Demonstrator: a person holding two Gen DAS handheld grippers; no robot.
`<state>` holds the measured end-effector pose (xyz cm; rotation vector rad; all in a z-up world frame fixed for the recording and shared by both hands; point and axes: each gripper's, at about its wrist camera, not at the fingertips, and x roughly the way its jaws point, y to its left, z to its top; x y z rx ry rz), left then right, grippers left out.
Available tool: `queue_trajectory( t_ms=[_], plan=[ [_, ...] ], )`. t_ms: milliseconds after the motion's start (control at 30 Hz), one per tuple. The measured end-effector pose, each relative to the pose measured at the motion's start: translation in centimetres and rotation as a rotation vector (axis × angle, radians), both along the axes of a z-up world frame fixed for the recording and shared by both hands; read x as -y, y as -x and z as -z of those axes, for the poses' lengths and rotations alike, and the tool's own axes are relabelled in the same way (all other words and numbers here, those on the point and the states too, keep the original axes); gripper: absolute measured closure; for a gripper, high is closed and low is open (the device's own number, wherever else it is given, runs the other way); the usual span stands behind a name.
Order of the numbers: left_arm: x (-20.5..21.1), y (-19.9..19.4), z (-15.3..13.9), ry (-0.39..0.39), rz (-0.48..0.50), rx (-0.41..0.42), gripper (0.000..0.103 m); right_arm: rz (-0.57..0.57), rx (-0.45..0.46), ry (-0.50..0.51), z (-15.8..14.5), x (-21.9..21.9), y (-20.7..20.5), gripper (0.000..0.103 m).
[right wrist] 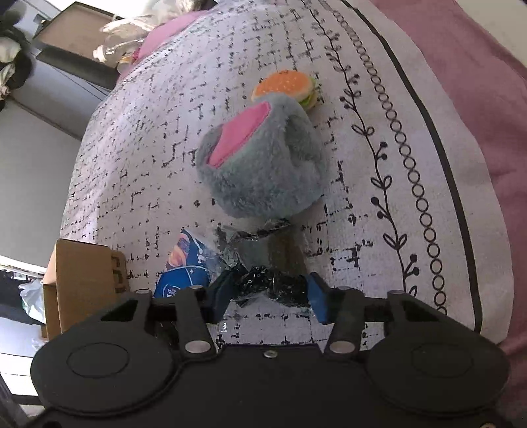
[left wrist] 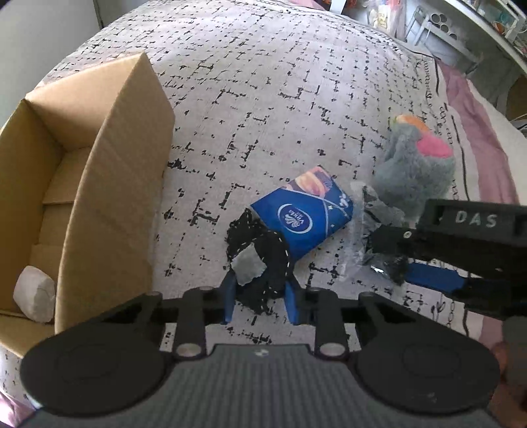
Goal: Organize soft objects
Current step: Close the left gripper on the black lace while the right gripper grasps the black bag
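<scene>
My left gripper [left wrist: 260, 296] is shut on a black cloth [left wrist: 263, 260] with white stitching and a grey tag, lying on the patterned bedspread [left wrist: 263, 98]. A blue tissue pack [left wrist: 306, 220] lies just beyond it, touching the cloth. In the right wrist view my right gripper [right wrist: 268, 293] is shut on a crinkled clear bag holding something black [right wrist: 263, 283]. The same gripper [left wrist: 395, 263] reaches in from the right in the left wrist view. A grey plush with pink patches [right wrist: 260, 164] sits right behind the bag, and a small burger plush [right wrist: 286, 87] lies beyond it.
An open cardboard box [left wrist: 108, 184] stands on the bed to the left, with a white soft bundle [left wrist: 34, 298] inside. Pink bedding [right wrist: 461, 82] borders the bedspread on the right. Shelves and clutter [left wrist: 461, 29] stand past the bed's far edge.
</scene>
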<state>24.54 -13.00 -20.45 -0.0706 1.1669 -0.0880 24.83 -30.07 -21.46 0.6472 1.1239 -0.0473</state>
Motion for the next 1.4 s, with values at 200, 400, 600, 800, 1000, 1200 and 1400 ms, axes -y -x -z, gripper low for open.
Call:
queue_trajectory(
  t_ms=[200, 400, 600, 800, 1000, 1200, 1400],
  plan=[
    [-0.3, 0.4, -1.4, 0.036, 0.009, 0.025, 0.077, 0.006, 0.046, -0.023, -1.3, 0.4, 1.0, 0.080],
    [-1.1, 1.5, -3.4, 0.067, -0.001, 0.060, 0.077, 0.010, 0.100, -0.043, -2.7, 0.6, 2.0, 0.103],
    [-2.2, 2.5, -5.5, 0.082, -0.012, 0.100, 0.077, 0.002, 0.108, -0.030, -3.4, 0.0, 2.6, 0.103],
    [-3.1, 3.0, -6.4, 0.087, -0.026, 0.122, 0.077, 0.113, 0.033, -0.120, -2.0, 1.9, 2.7, 0.072],
    [-3.4, 2.8, -5.9, 0.111, -0.034, 0.120, 0.077, 0.132, 0.037, -0.115, -1.6, 1.6, 2.1, 0.031],
    [-3.4, 2.4, -5.4, 0.133, -0.030, 0.109, 0.077, 0.130, -0.012, -0.113, -0.2, 0.6, 0.1, 0.026],
    [-3.5, 1.6, -5.2, 0.129, -0.027, 0.105, 0.077, 0.082, -0.032, -0.059, 0.4, -1.0, -0.8, 0.045]
  ],
)
